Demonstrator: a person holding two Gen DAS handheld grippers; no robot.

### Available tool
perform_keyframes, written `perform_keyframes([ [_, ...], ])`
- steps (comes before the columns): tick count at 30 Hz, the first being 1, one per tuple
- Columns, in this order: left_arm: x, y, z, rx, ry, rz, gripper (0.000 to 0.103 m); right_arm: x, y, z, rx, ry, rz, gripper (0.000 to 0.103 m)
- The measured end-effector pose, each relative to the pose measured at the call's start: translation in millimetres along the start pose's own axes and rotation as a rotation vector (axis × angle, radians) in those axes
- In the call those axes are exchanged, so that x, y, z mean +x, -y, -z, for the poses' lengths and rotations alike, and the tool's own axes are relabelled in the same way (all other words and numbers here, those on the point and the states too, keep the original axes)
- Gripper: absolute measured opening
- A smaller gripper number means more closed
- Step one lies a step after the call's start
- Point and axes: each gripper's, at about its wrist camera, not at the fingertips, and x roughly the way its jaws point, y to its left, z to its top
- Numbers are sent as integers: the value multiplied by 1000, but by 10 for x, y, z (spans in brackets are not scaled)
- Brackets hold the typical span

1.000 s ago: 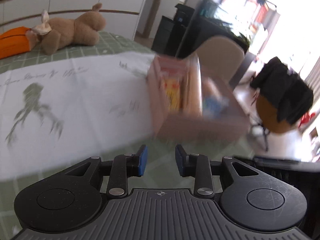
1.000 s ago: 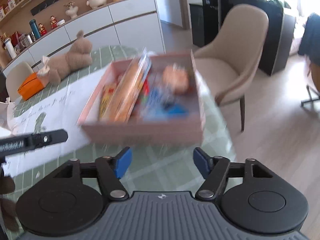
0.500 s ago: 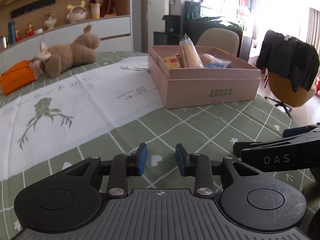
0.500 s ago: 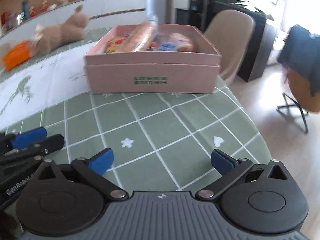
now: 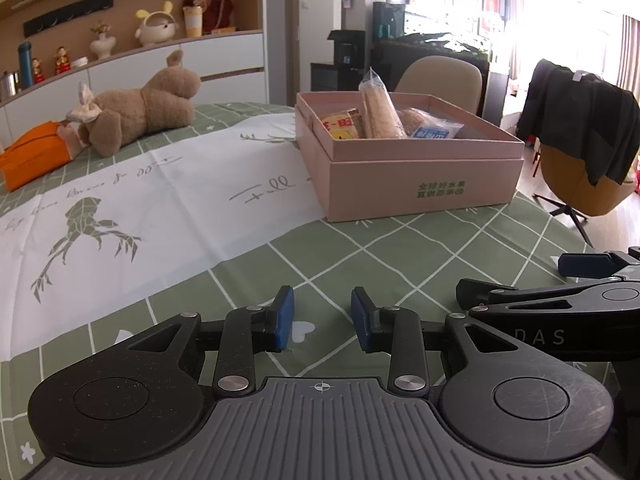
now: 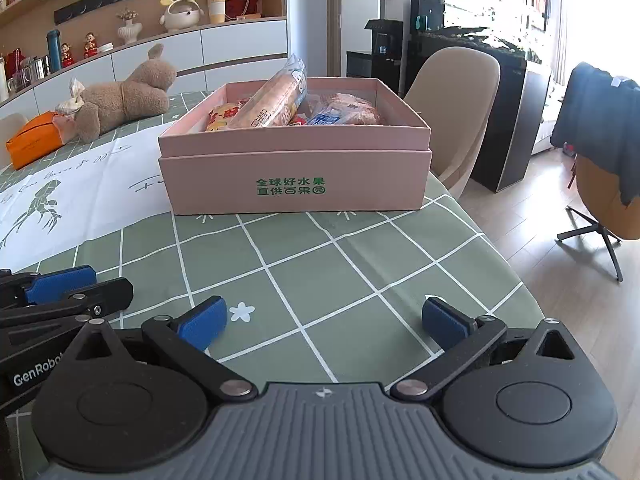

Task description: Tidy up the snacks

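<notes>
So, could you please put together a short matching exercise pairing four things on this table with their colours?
Things:
1. snack box
2. plush toy
3. tissue pouch
4. checked tablecloth

Colours:
A. orange
B. green
C. pink
D. brown

Pairs: 1-C, 2-D, 3-A, 4-B

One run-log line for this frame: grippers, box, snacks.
left gripper: open, empty | right gripper: jaws just opened wide, empty | pink box: on table, lidless | snacks: inside box
</notes>
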Motion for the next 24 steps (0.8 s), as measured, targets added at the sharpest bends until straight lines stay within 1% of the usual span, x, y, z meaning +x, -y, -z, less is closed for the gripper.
perform_keyframes([
  [24,-1,-23,6,-8,0,13,35,12,-1,-3,-1,0,-2,103],
])
